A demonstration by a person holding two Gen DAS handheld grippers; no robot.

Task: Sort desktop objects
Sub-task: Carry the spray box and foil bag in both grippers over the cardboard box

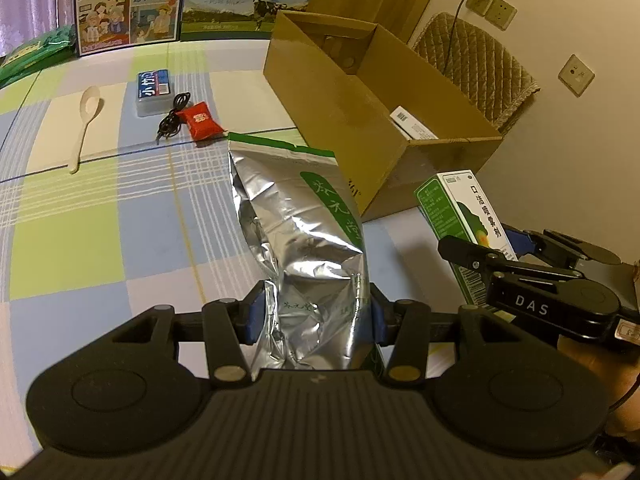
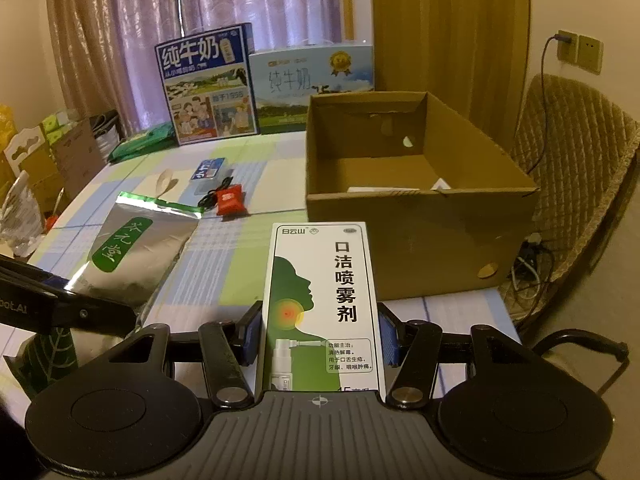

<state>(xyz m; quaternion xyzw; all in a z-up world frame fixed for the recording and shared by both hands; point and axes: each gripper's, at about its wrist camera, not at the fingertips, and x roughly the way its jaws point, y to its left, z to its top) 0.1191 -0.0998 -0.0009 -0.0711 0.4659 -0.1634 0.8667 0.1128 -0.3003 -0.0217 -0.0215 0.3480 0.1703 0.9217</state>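
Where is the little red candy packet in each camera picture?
Left wrist view: the red candy packet lies upper left of centre on the checked tablecloth, touching the black cable.
Right wrist view: the red candy packet lies left of centre, just left of the cardboard box.
Shared landmark: the open cardboard box sits to the packet's right in both.

Crinkled silver foil pouch [image 1: 304,248] w/ green label is clamped near-centre, white-green spray box [image 2: 324,304] gripped upright to its right, open cardboard box [image 1: 384,128] far right, while spoon [image 1: 86,120], blue tin [image 1: 154,90], black cable [image 1: 172,118] & red sachet [image 1: 200,122] lie far left.
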